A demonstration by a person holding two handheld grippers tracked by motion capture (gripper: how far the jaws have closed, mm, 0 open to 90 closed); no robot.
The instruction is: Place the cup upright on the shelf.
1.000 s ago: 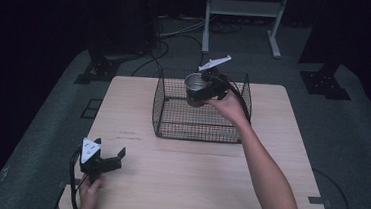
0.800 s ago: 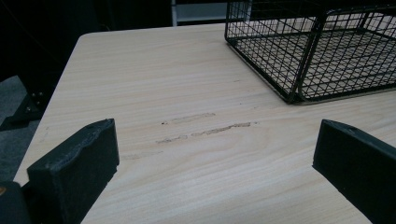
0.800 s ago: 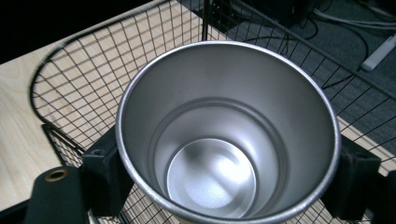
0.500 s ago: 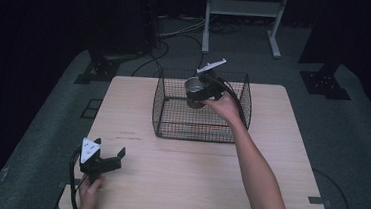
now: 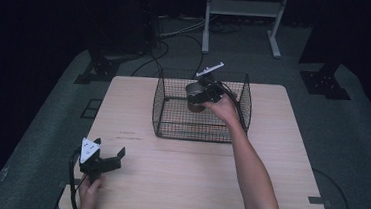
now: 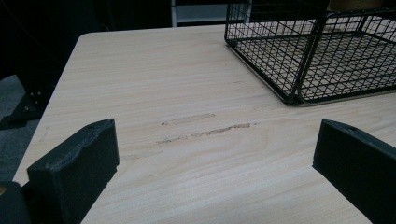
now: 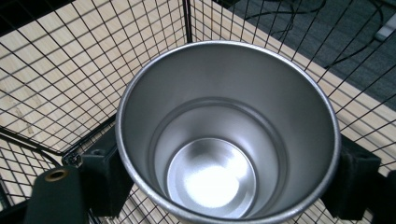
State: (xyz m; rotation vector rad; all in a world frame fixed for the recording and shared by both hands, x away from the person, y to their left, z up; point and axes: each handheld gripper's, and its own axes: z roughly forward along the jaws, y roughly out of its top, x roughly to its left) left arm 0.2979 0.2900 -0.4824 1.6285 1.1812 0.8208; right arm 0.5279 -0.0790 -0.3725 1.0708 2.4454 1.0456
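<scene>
Cup held above the basket

Right tongs (image 5: pixel 205 92) clamped on steel cup (image 5: pixel 194 96), mouth up, axis upright, over far part of basket (image 5: pixel 172 123). Left tongs (image 5: pixel 105 159) spread, idle at near left of tabletop (image 5: pixel 208 176).

Dim room, grey carpet (image 5: pixel 365 149) (cables)
</scene>
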